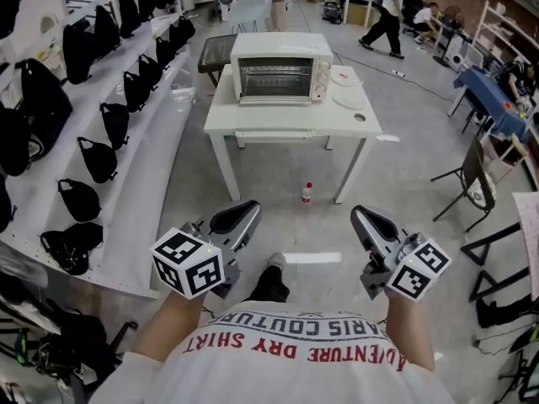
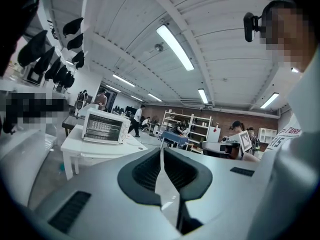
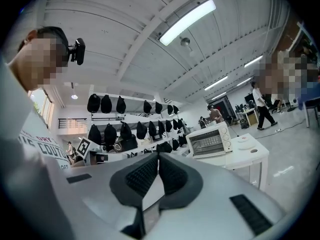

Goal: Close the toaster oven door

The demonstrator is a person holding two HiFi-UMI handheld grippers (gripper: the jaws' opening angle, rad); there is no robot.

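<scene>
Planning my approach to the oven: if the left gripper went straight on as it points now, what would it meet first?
Nothing near: the left gripper, shut and empty, aims past the toaster oven, which sits to its left; open room ahead, depth unclear.

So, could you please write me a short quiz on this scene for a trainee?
1. True or false: the jaws of the left gripper grip the toaster oven.
2. What stands on the floor by the white table? A) bottle B) bucket C) toolbox
3. In the head view, on which side of the toaster oven do the plates lie?
Key: 1 false; 2 A; 3 right.
</scene>
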